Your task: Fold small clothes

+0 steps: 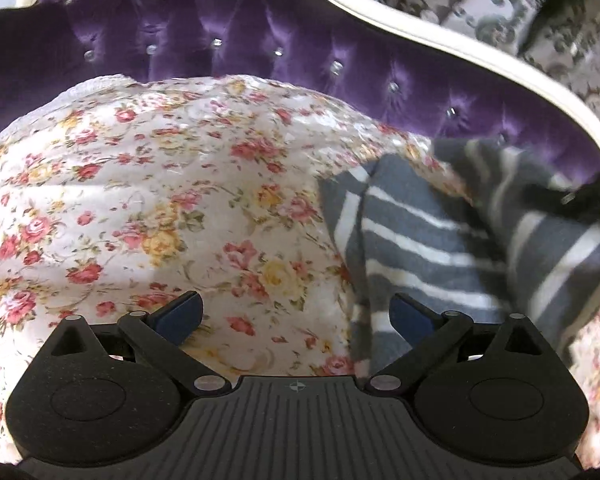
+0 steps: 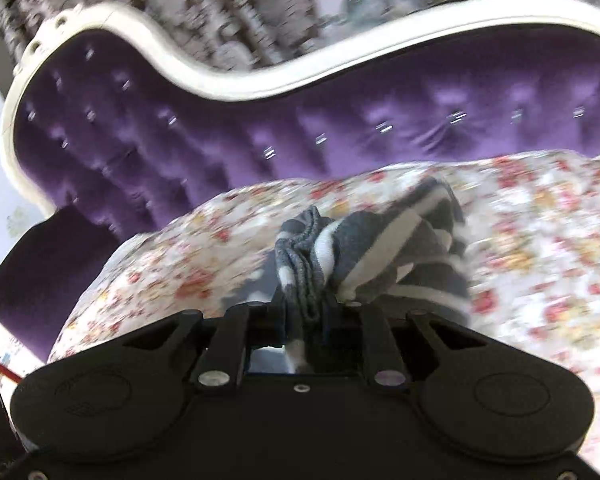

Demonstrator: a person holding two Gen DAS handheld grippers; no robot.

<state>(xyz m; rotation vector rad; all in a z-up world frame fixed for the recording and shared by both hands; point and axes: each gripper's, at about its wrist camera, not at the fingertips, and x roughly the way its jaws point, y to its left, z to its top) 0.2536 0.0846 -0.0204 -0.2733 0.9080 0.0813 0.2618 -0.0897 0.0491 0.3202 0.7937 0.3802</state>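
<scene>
The right gripper (image 2: 304, 312) has its jaws closed on a bunched edge of the grey-and-white striped garment (image 2: 380, 248), the gathered cloth squeezed between the fingers and the rest trailing away across the floral cover (image 2: 540, 240) toward the purple tufted backrest (image 2: 260, 120). The left gripper (image 1: 296, 312) hangs with its jaws wide and nothing between them, just beside the garment's left edge; in its view the striped garment (image 1: 420, 240) lies on the right side of the floral cover (image 1: 140, 200), part of it raised toward the right. The step in hand looks like lifting or drawing one edge over to begin a fold. The next move probably calls for the left gripper to pin or take a second corner so the cloth can be spread flat before folding, since it is crumpled at the grip. The right wrist view is blurred, so finer creases cannot be read. The backrest (image 1: 260, 40) and its white frame (image 1: 460, 48) stand close behind, and the soft, uneven cover may let the cloth drag.
</scene>
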